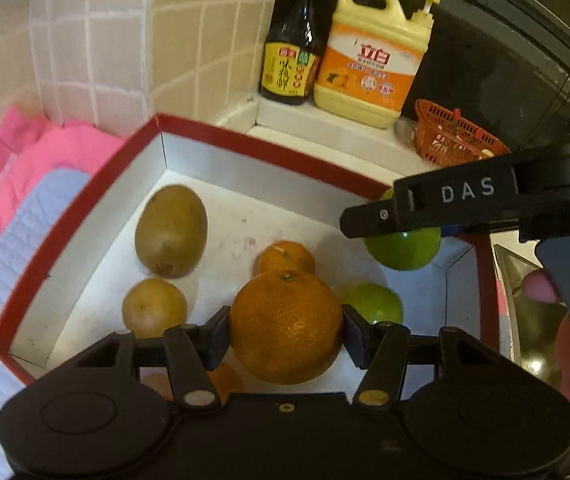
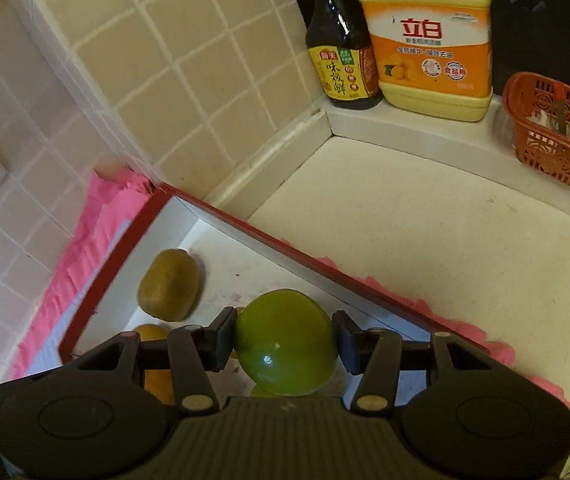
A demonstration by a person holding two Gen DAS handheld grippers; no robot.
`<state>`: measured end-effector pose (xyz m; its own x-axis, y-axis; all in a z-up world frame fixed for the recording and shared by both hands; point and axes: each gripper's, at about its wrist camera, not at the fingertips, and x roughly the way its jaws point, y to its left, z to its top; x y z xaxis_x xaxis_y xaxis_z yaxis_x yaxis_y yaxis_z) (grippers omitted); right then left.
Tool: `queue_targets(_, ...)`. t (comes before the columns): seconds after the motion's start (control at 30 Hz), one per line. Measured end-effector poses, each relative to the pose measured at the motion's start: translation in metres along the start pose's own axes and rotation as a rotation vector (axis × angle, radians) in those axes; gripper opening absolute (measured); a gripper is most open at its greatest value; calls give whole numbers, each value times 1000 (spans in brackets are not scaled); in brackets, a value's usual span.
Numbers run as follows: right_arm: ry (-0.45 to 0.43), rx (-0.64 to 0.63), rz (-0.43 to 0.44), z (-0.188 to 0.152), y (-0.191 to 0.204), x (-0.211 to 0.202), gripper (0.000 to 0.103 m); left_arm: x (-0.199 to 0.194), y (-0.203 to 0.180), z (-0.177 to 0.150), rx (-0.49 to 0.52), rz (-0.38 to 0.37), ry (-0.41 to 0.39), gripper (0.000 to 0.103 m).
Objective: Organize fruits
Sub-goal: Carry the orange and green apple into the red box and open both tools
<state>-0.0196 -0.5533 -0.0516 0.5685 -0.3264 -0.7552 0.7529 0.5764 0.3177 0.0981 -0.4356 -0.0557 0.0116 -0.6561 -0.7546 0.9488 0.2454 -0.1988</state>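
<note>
My left gripper (image 1: 285,330) is shut on a large orange (image 1: 285,326) and holds it above the red-rimmed white box (image 1: 245,148). In the box lie two kiwis (image 1: 171,230) (image 1: 154,307), a small orange (image 1: 285,257) and a green lime (image 1: 375,303). My right gripper (image 2: 283,342) is shut on a green lime (image 2: 285,342) over the box's right part (image 2: 285,248). The right gripper's body (image 1: 465,200) and its lime (image 1: 405,248) also show in the left wrist view. A kiwi (image 2: 169,284) lies in the box in the right wrist view.
A dark sauce bottle (image 1: 293,44), a yellow detergent jug (image 1: 373,56) and a red plastic basket (image 1: 455,136) stand on the back ledge. Pink and white cloths (image 1: 25,208) lie under the box on the left. Tiled wall (image 2: 165,80) behind; pale counter (image 2: 425,248) at right.
</note>
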Motion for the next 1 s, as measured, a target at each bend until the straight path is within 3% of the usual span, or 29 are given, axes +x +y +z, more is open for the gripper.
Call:
queue_targets(0.53,47,-9,-91,-2,7,32,53,27,0,-6,45,41,55,68)
queue_targets(1.0,60,15,-67,-4,6,35,53,23,0,-9,44,12,74,70)
